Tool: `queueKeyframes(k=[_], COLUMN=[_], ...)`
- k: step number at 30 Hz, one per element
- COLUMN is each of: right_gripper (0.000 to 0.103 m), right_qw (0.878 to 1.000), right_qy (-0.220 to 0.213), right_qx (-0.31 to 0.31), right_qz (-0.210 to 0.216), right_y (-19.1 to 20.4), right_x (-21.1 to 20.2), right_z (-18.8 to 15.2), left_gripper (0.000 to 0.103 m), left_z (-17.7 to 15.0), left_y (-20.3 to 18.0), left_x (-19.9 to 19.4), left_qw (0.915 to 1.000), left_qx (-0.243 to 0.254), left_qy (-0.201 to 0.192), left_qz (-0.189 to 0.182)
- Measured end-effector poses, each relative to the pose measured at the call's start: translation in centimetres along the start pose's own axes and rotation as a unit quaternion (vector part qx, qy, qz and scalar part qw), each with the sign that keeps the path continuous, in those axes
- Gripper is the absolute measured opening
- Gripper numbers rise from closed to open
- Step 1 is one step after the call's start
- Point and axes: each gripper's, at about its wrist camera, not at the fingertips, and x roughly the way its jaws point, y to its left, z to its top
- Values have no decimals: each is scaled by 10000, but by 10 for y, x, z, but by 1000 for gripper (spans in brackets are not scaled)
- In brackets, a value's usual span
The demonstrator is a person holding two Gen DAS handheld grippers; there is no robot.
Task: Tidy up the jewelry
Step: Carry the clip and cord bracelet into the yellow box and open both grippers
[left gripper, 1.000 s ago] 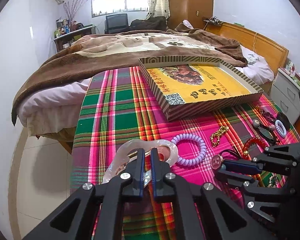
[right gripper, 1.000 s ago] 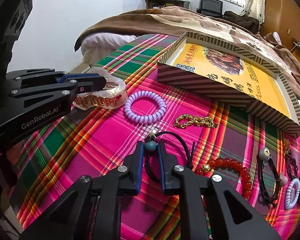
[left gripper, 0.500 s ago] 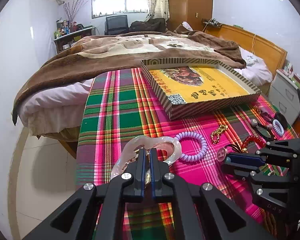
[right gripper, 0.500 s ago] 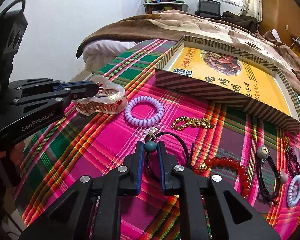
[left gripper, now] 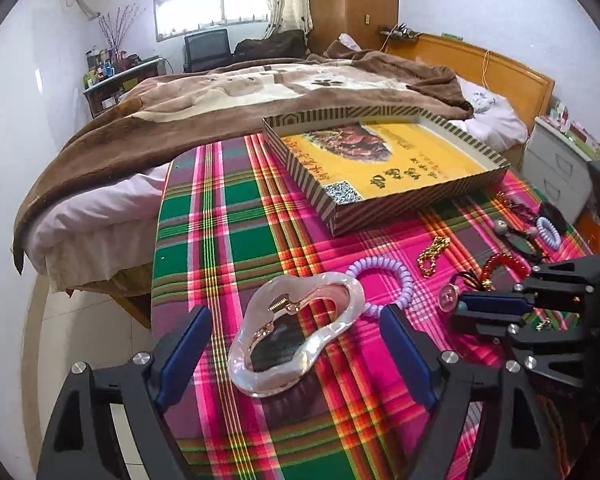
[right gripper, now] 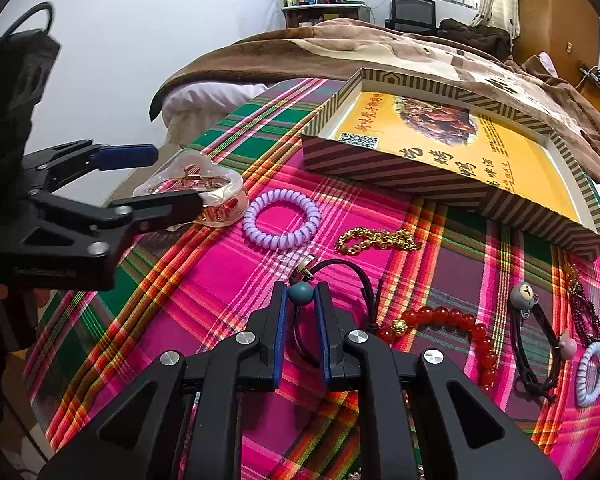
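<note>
A clear plastic hair clip (left gripper: 244, 360) with a gold spring lies on the plaid tablecloth (left gripper: 228, 240). My left gripper (left gripper: 294, 312) straddles it, jaws opening wide, and neither blue pad touches the clip. In the right wrist view the same clip (right gripper: 220, 196) sits between the left gripper's fingers (right gripper: 176, 178). My right gripper (right gripper: 302, 294) is shut on the teal bead (right gripper: 301, 293) of a black cord hair tie (right gripper: 364, 280). A striped box lid (right gripper: 420, 184) with a yellow inside lies open at the back.
On the cloth lie a lilac coil hair tie (right gripper: 282, 220), a gold chain (right gripper: 376, 240), a red bead bracelet (right gripper: 452, 320), a black tie with charms (right gripper: 536, 340) and a small pale coil (right gripper: 590, 368). A bed with a brown blanket (left gripper: 220, 112) stands behind.
The left jaws, shut on the clear clip before, have spread wide and let it go onto the cloth. The right gripper keeps its hold on the teal bead.
</note>
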Motion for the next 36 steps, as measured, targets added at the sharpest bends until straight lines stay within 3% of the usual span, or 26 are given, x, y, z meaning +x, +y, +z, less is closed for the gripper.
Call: queueKeyframes(k=[3, 10, 23, 36], right_gripper=[14, 14, 14, 14], right_qw=[10000, 10000, 10000, 9989], right_qy=[-6, 5, 22, -473], right_qx=[-9, -7, 11, 55], right_qz=[-3, -3, 16, 27], right_y=[0, 0, -1, -3], right_x=[0, 2, 6, -34], right_z=[0, 1, 1, 22], left_gripper=[85, 54, 53, 53], left_z=[1, 0, -3, 23], left_y=[-2, -4, -5, -16], left_x=[8, 17, 13, -26], left_qw=[9999, 9995, 9996, 9994], left_qx=[82, 199, 142, 259], left_qy=[107, 219, 139, -130], left_qz=[-6, 102, 199, 207])
